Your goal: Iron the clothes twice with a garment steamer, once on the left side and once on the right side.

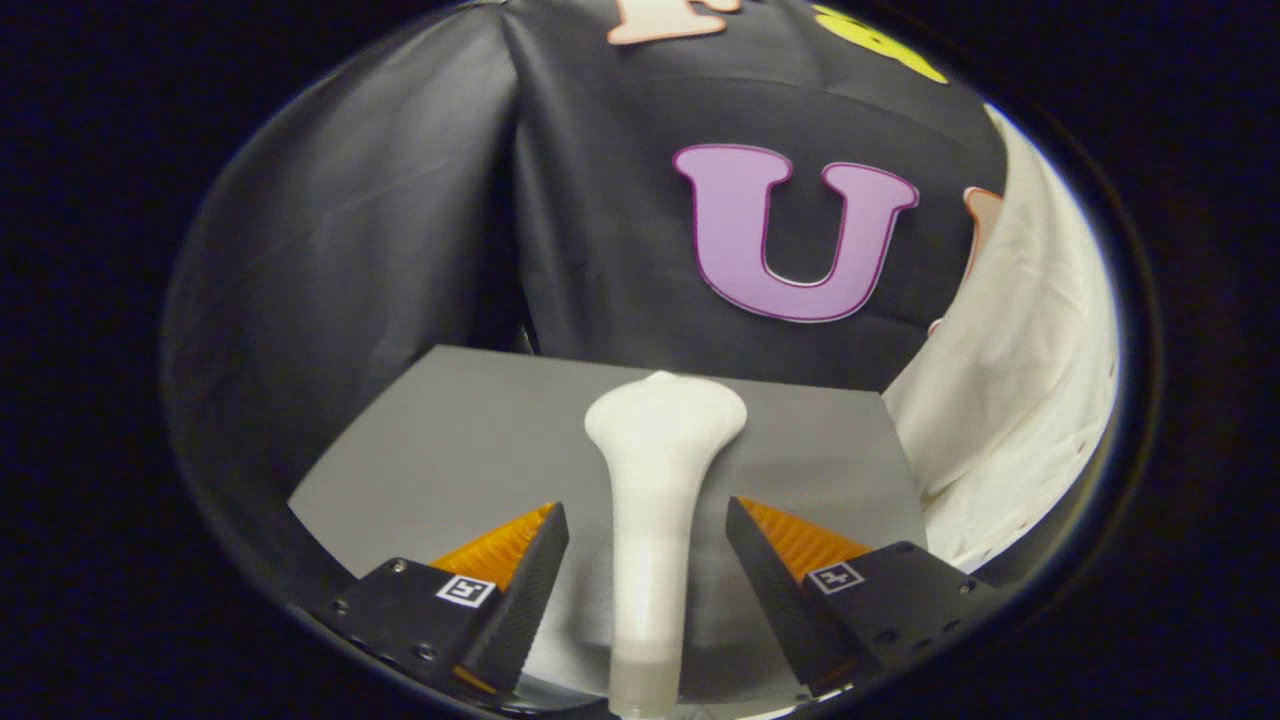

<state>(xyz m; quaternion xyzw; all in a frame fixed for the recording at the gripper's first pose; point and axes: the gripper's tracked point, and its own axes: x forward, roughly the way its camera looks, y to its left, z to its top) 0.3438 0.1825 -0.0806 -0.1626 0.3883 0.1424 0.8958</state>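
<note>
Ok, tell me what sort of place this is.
Probably a staged test booth, not a home: black cloth walls, a bare grey table, and a white garment hanging to one side. The white steamer lies between the open tool fingers.

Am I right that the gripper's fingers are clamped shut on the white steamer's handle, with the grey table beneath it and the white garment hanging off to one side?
Not quite. In the gripper view the gripper is open: the steamer stands between its fingers with a gap on each side, so neither finger presses on the handle. The rest holds: the grey table lies beneath and the white garment hangs to one side.
</note>
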